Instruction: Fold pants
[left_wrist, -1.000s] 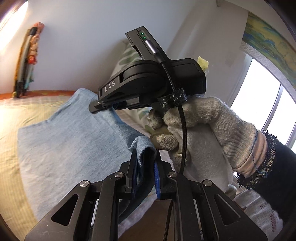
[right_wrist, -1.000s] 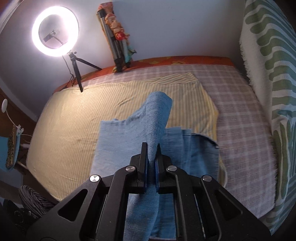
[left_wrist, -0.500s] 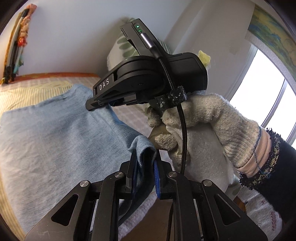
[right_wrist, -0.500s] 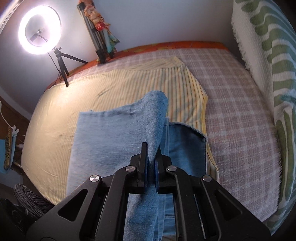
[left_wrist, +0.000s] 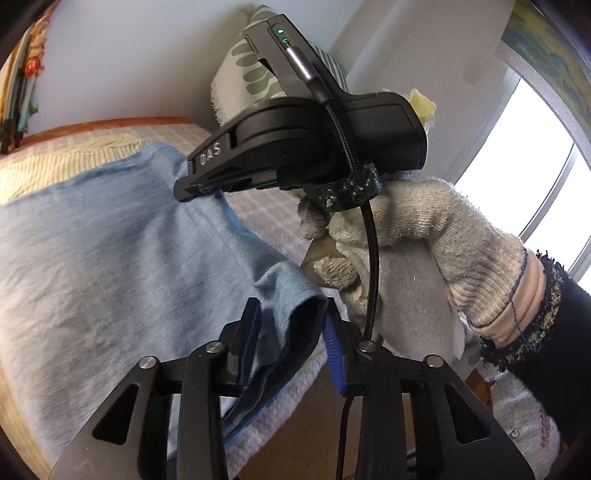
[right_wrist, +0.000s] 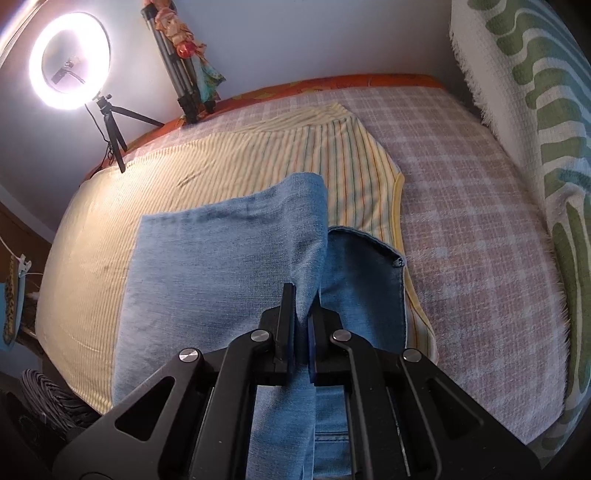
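Light blue denim pants (right_wrist: 221, 277) lie on the bed, one part folded over a darker layer (right_wrist: 362, 288) that shows a button. My right gripper (right_wrist: 303, 295) is shut on a raised fold of the upper layer. The left wrist view shows that gripper's black body (left_wrist: 314, 147) held by a gloved hand (left_wrist: 424, 240), its tips down at the pants (left_wrist: 110, 258). My left gripper (left_wrist: 291, 325) is at the near edge of the cloth; its jaws are opening, and a loose fold of denim still hangs between them, no longer squeezed.
The pants rest on a yellow striped sheet (right_wrist: 221, 162) over a plaid bedcover (right_wrist: 461, 221). A green patterned cushion (right_wrist: 535, 147) stands along the right side. A ring light (right_wrist: 70, 61) and a tripod (right_wrist: 177, 74) stand behind the bed. A bright window (left_wrist: 535, 166) is at right.
My left jaws have spread apart and eased off the denim fold. My right gripper has come down, and the folded layer lies lower and flatter over the pants.
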